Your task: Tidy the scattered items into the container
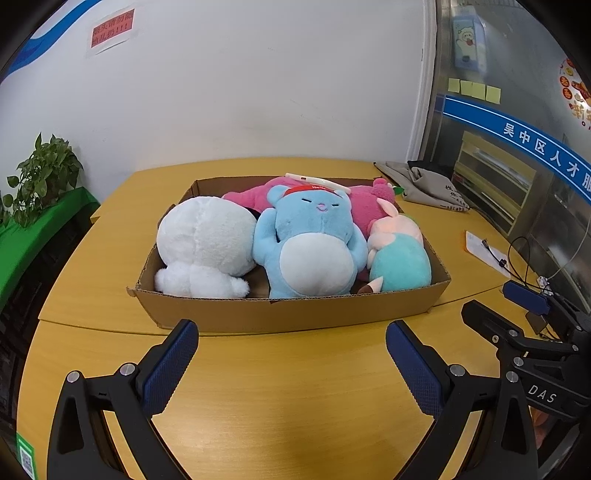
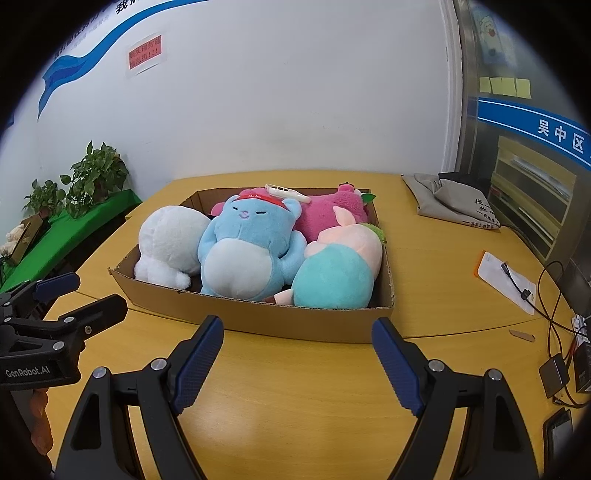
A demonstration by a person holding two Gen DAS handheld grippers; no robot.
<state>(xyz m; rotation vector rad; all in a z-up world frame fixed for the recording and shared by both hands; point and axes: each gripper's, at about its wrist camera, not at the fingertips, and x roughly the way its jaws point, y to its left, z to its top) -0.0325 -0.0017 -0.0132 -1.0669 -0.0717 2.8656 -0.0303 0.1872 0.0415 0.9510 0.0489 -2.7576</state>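
Left wrist view: the cardboard box (image 1: 288, 314) sits mid-frame on the yellow table (image 1: 277, 387), packed with a white plush (image 1: 203, 240), blue bear (image 1: 310, 240) and teal plush (image 1: 400, 264). Left gripper (image 1: 291, 362) and right gripper (image 2: 297, 360) gape empty. A white case (image 1: 317, 181) balanced on top could slide off if bumped.

The pink plush (image 1: 364, 206) lies mostly buried under the blue bear (image 1: 308, 240); the red notice (image 1: 112, 28) on the wall is too blurred to read.
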